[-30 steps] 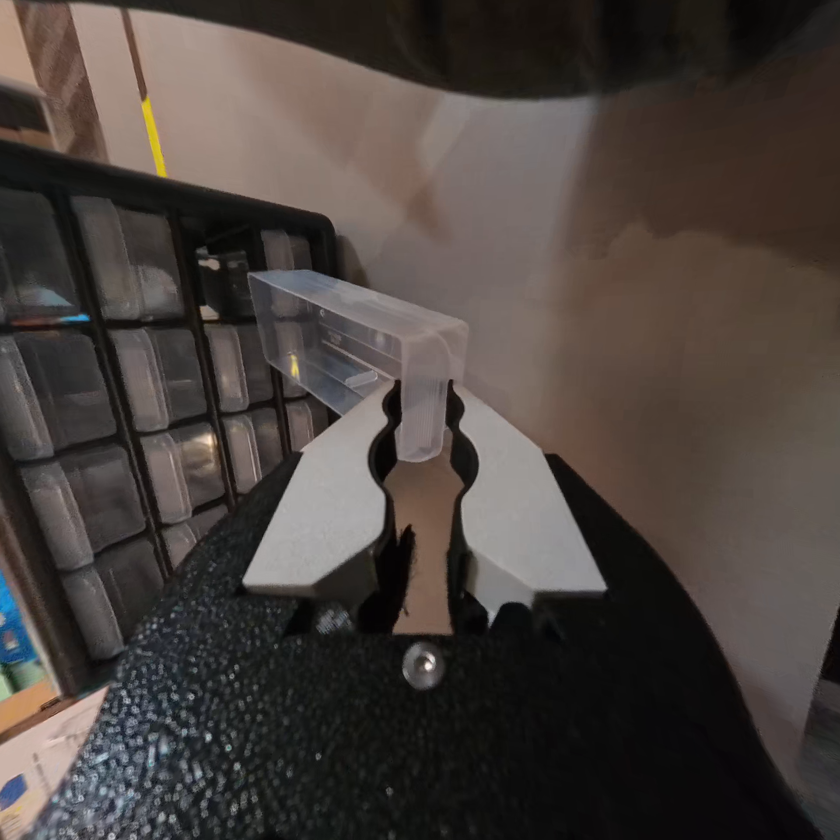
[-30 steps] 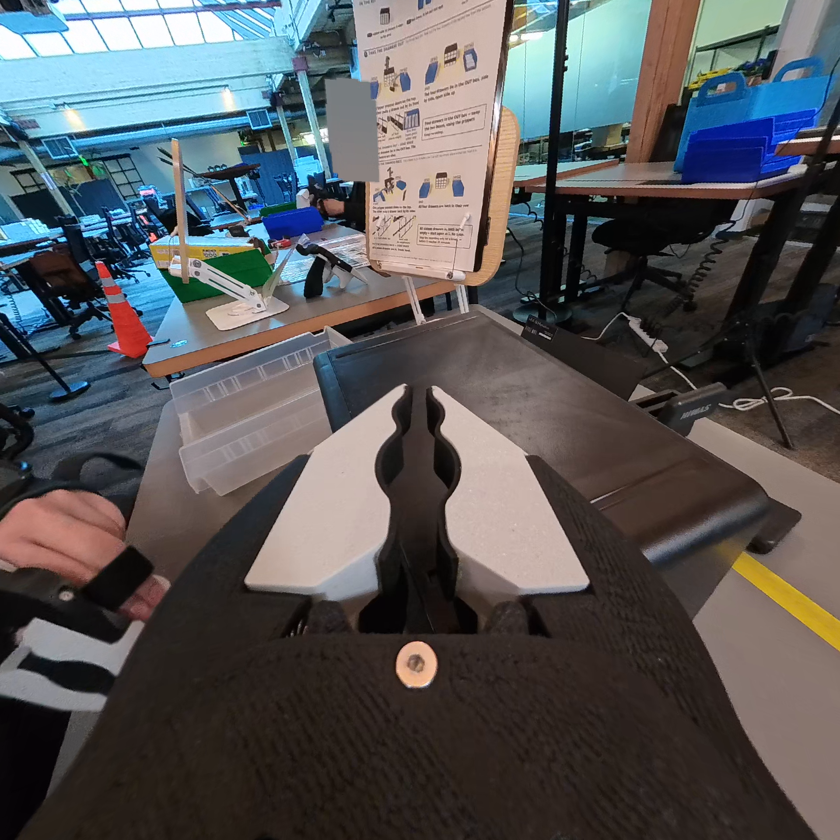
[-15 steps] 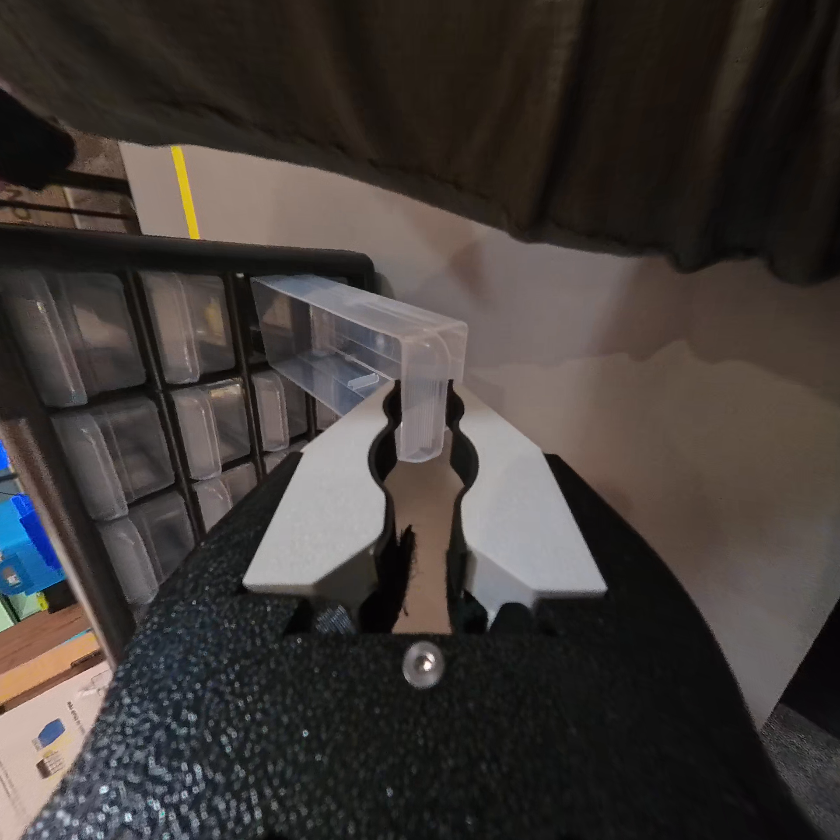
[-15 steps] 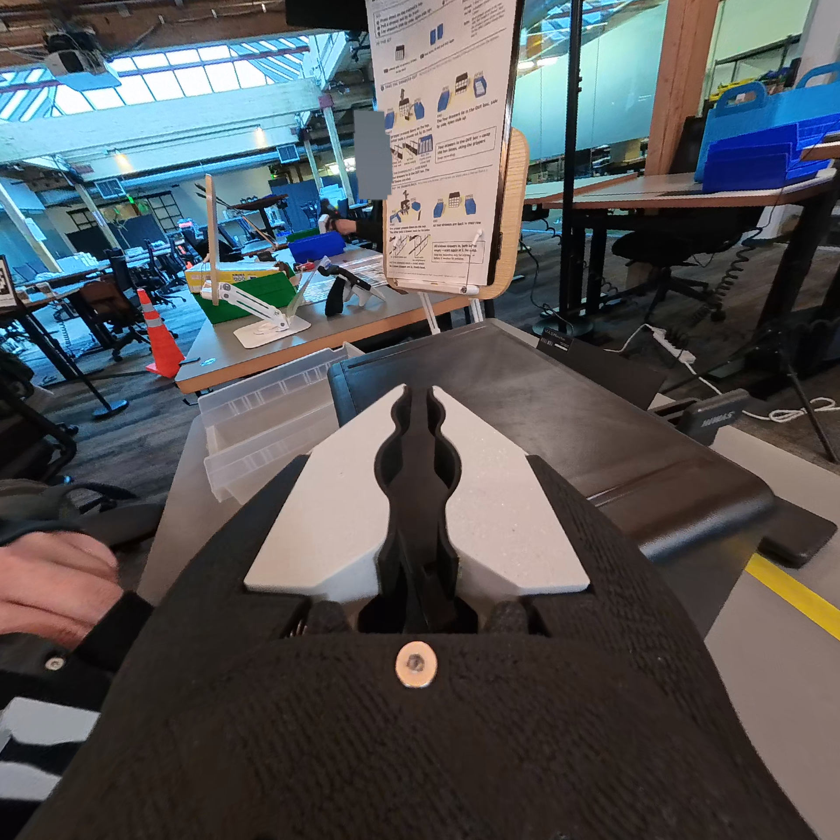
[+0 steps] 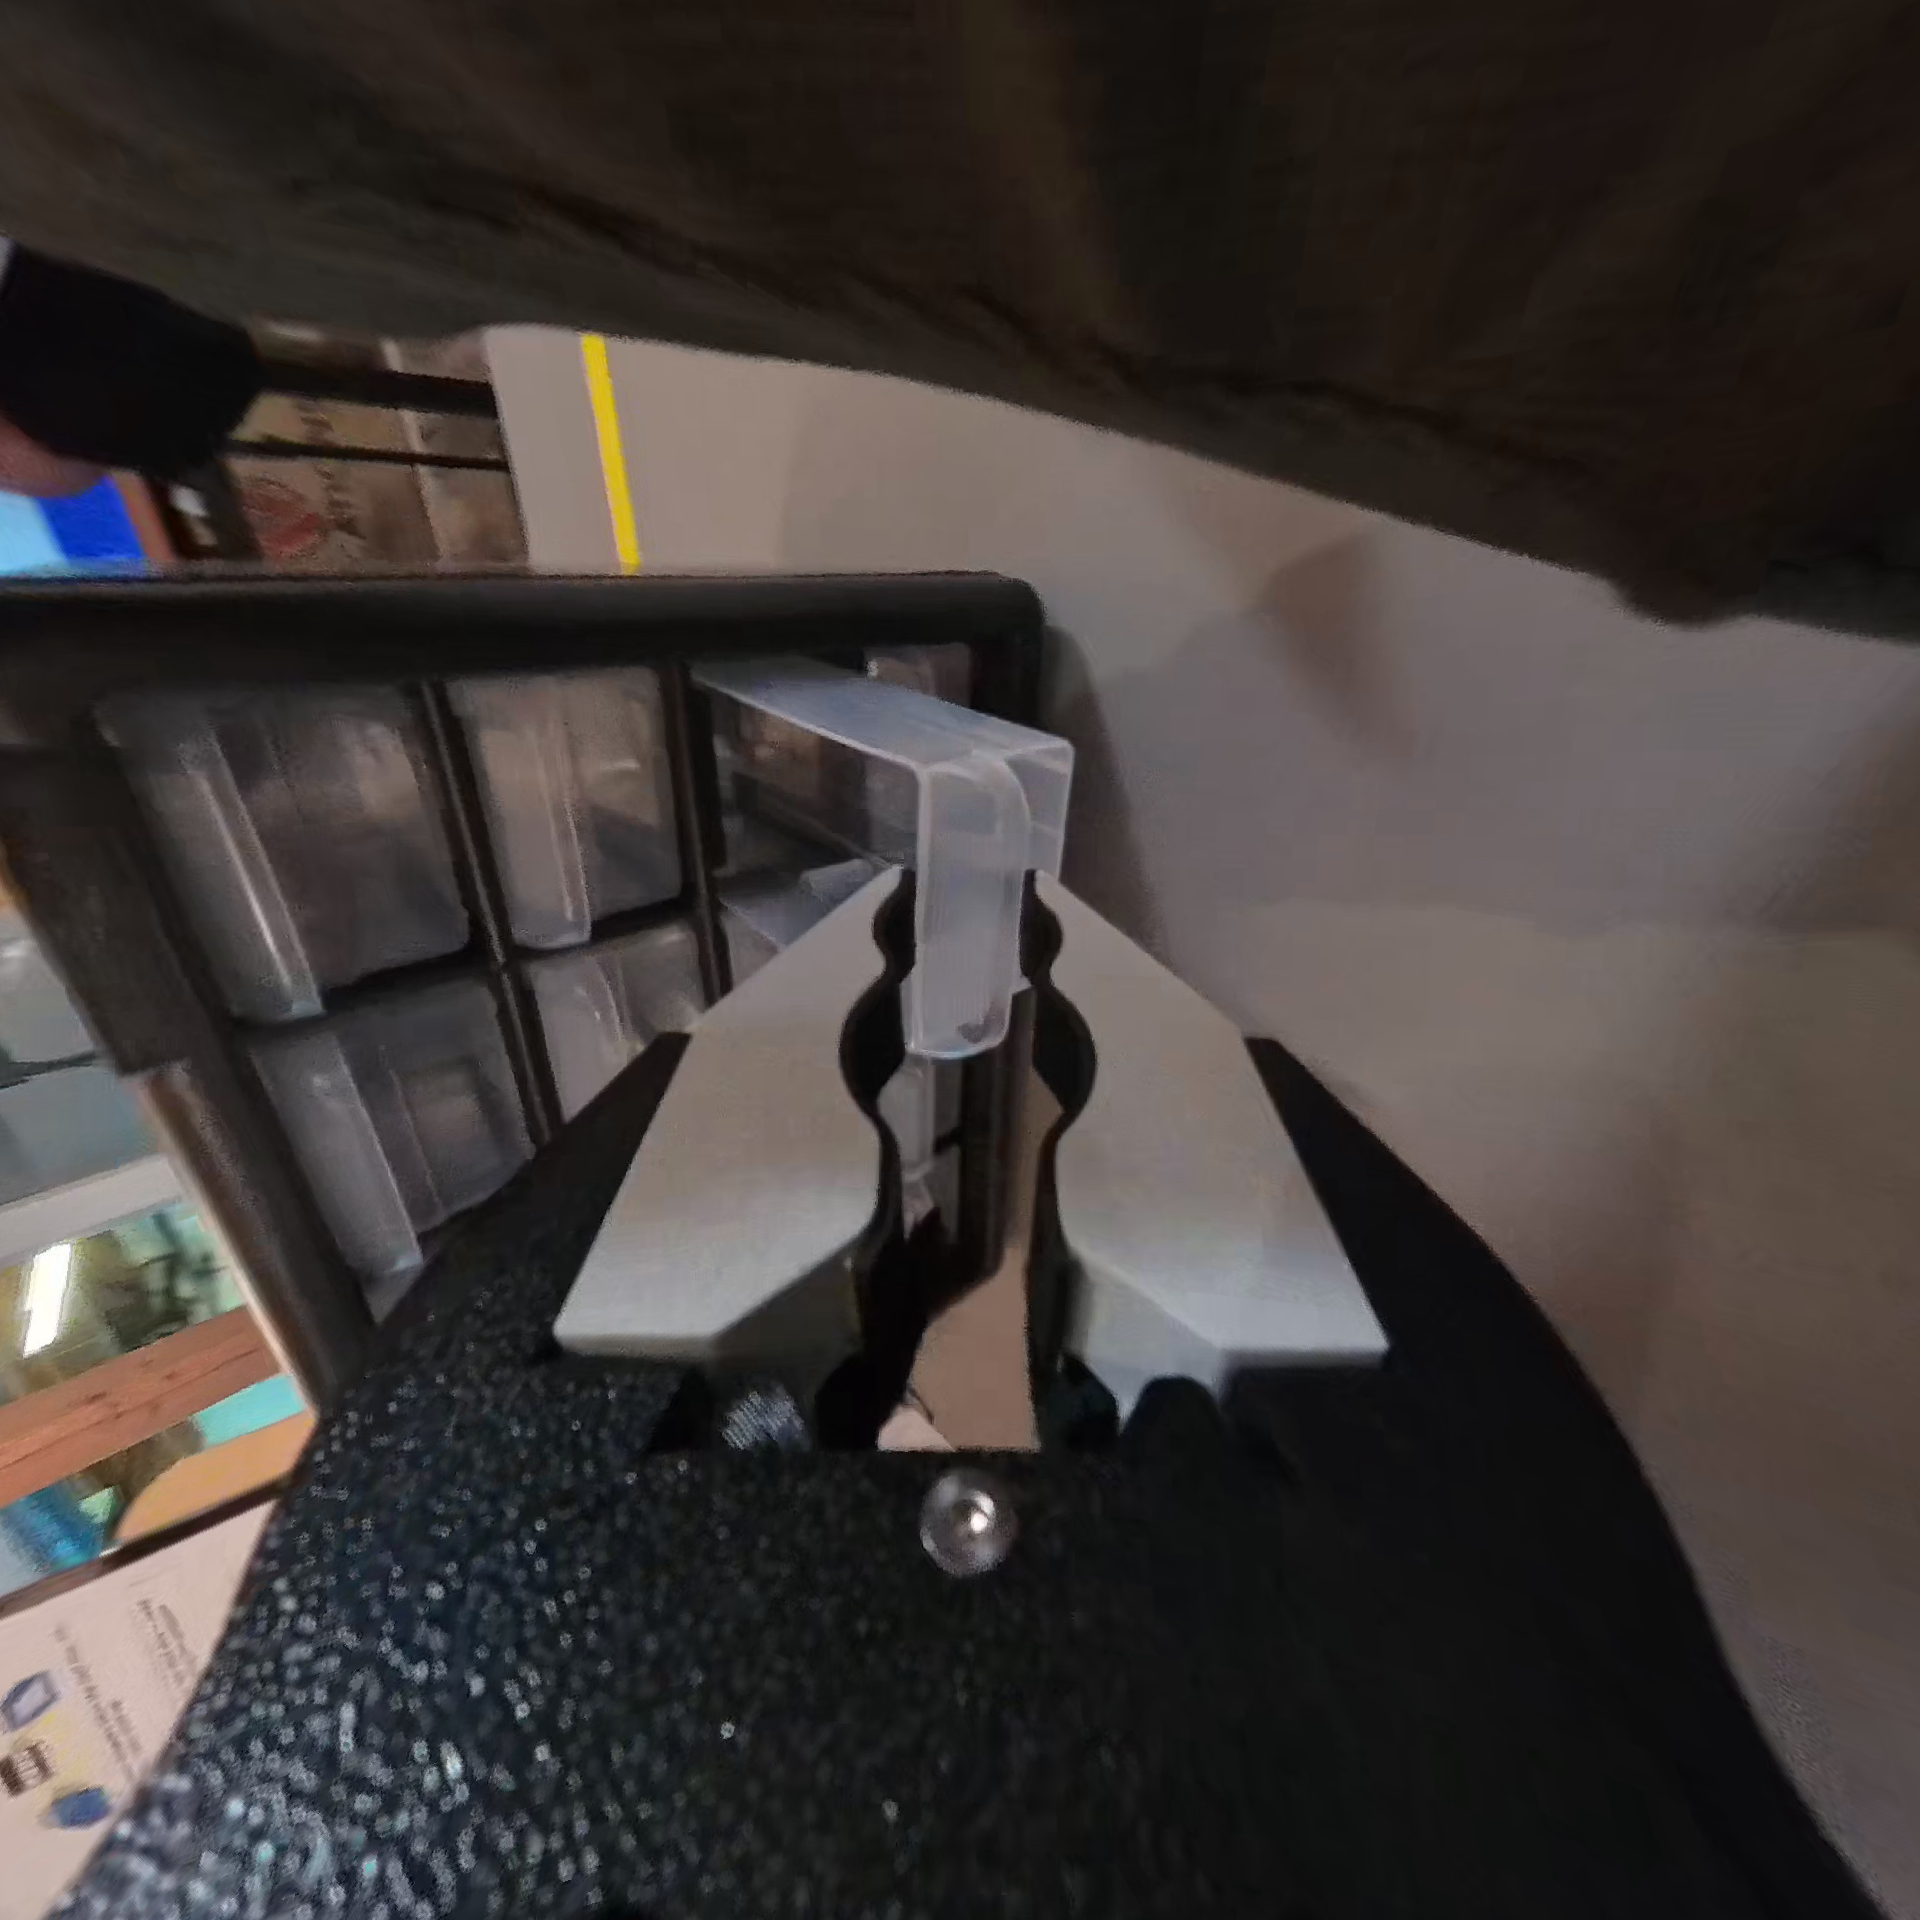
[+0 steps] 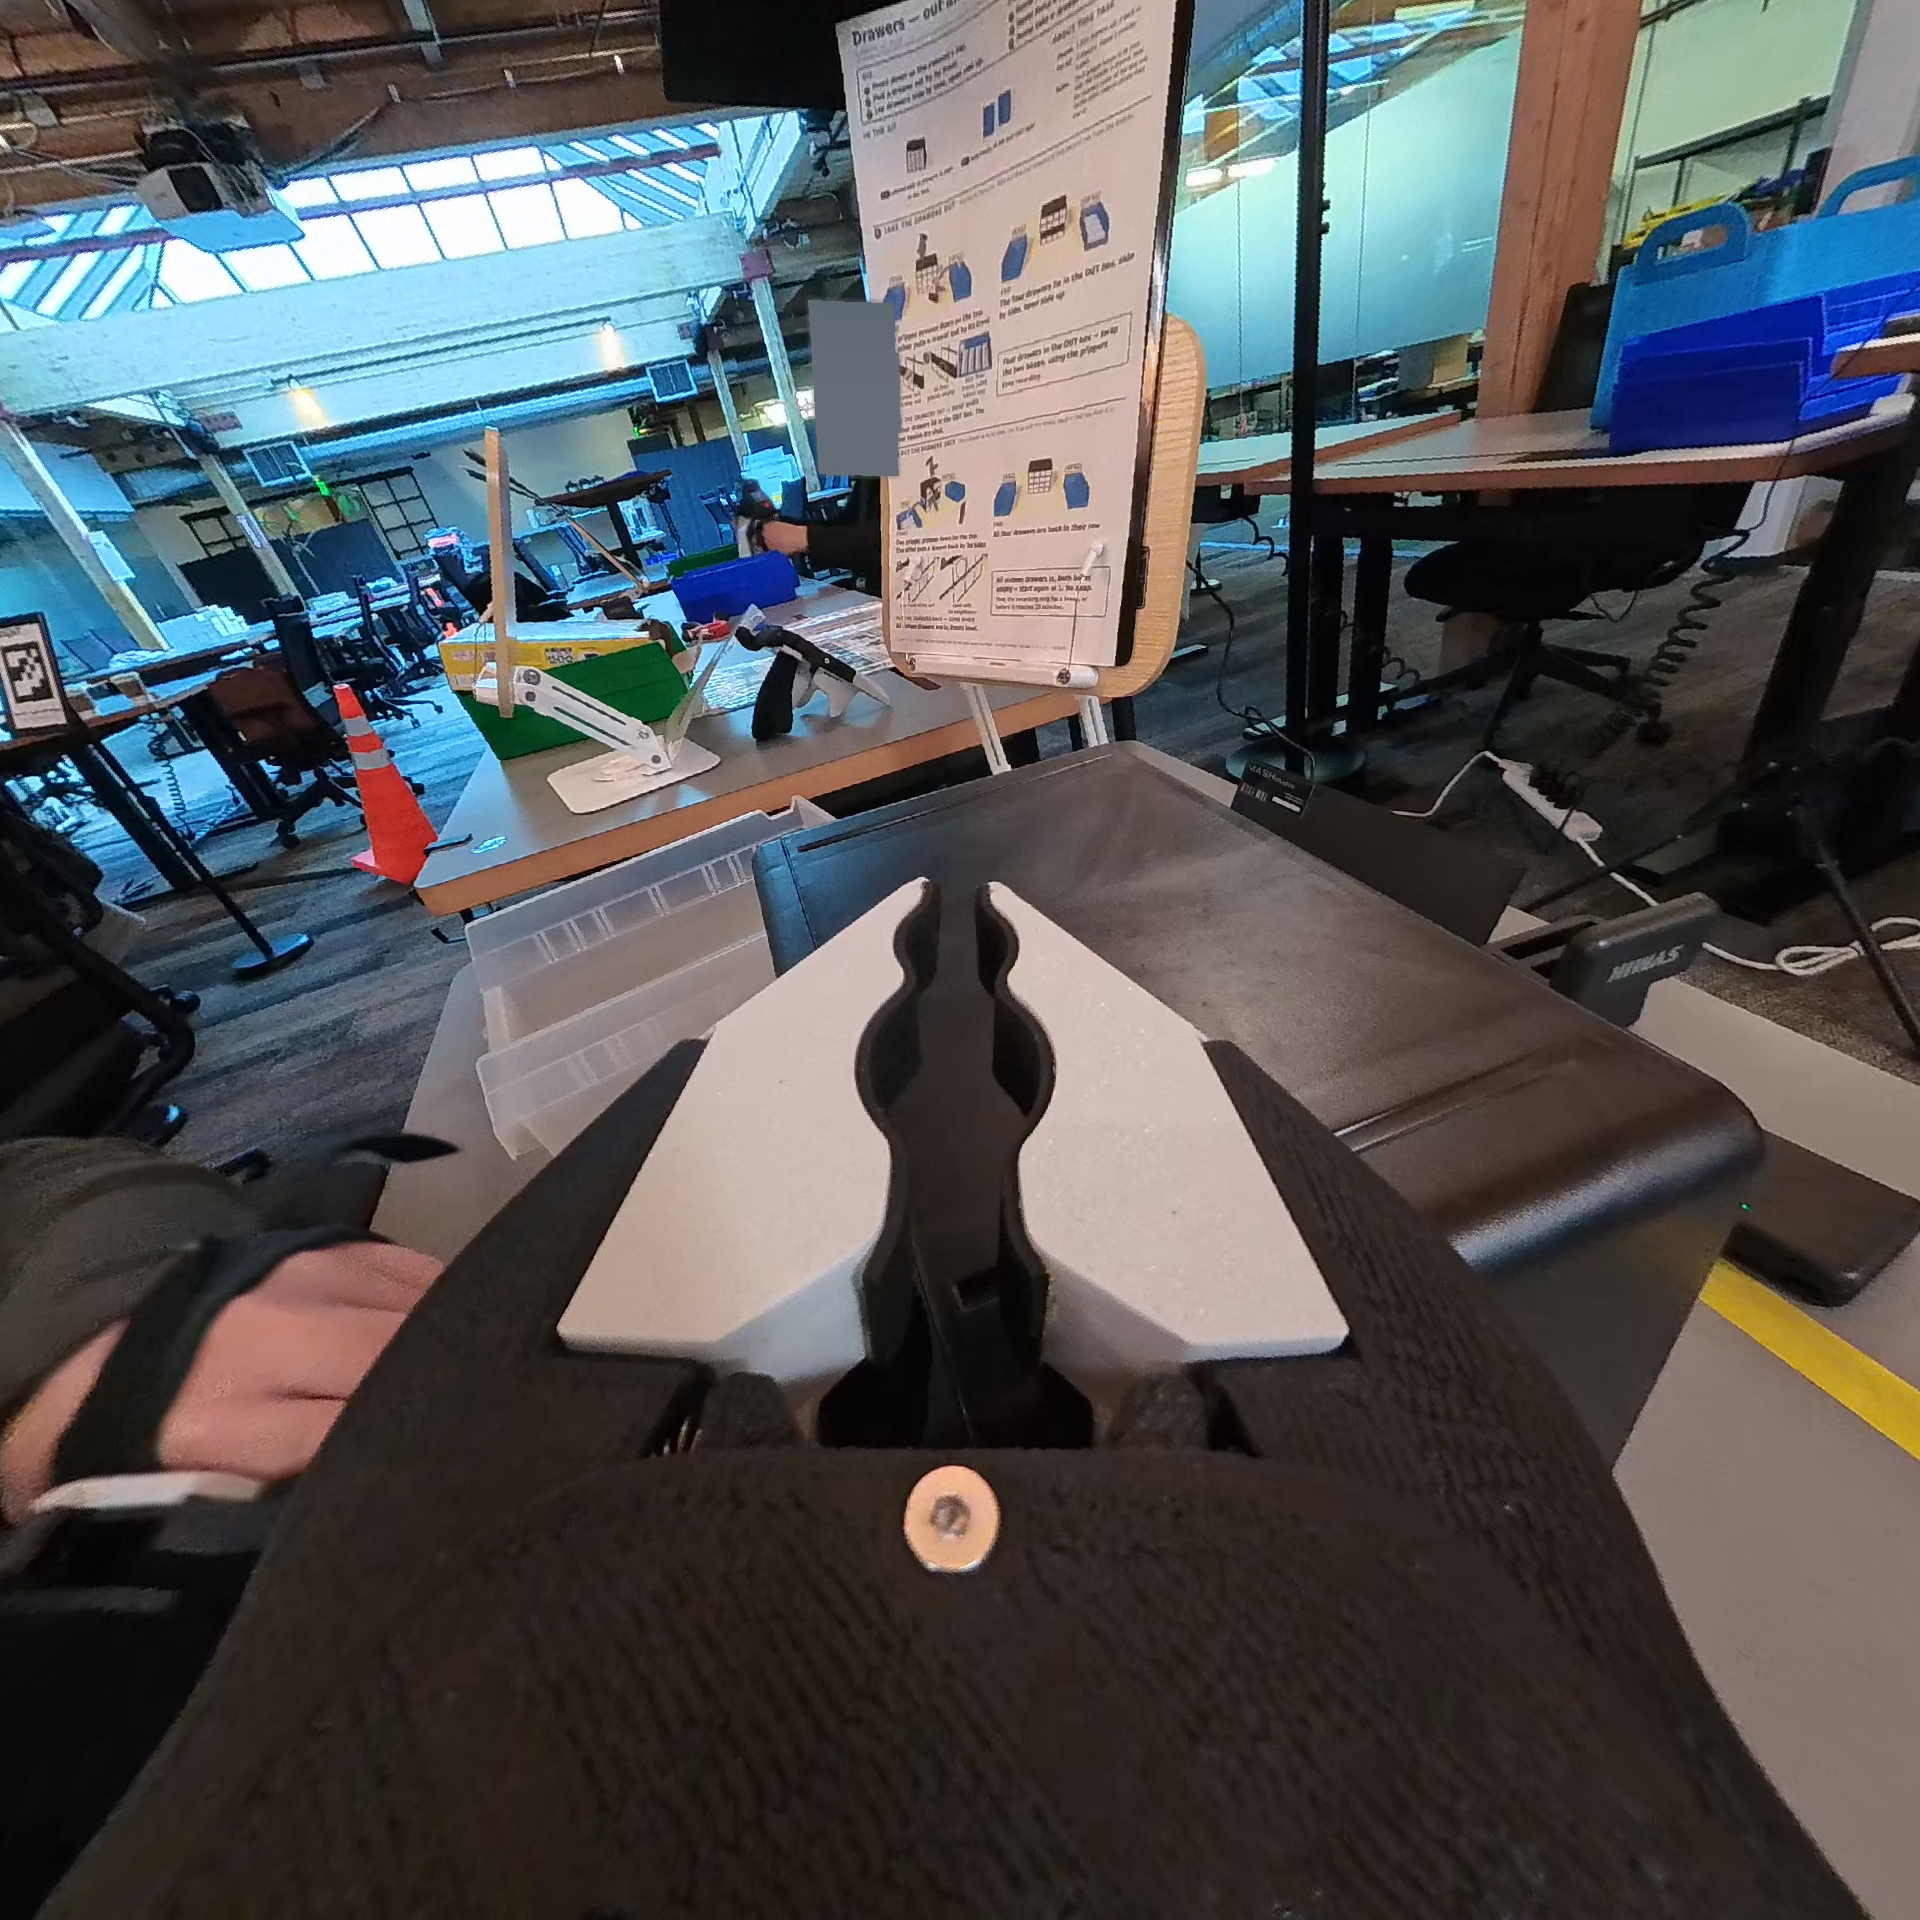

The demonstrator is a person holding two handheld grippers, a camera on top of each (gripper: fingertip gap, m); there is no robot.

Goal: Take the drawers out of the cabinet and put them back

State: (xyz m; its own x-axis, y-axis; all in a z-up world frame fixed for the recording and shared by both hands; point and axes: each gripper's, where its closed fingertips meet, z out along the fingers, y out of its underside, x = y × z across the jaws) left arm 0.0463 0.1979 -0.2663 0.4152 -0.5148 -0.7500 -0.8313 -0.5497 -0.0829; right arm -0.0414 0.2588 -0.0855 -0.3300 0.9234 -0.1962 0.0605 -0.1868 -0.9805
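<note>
My left gripper is shut on the front tab of a clear plastic drawer. The drawer's far end sits at the top right slot of the black cabinet, which holds several clear drawers. My right gripper is shut and empty, resting over the cabinet's black top. A person's left hand shows at the lower left of the right wrist view.
A dark sleeve hangs over the top of the left wrist view. A clear plastic bin sits left of the cabinet top. An instruction sheet on a stand rises behind it. A yellow tape line runs along the grey table at right.
My left gripper has carried the clear drawer toward the cabinet, and its far end has reached the top right slot. The right gripper stays shut over the cabinet top, shifting slightly.
</note>
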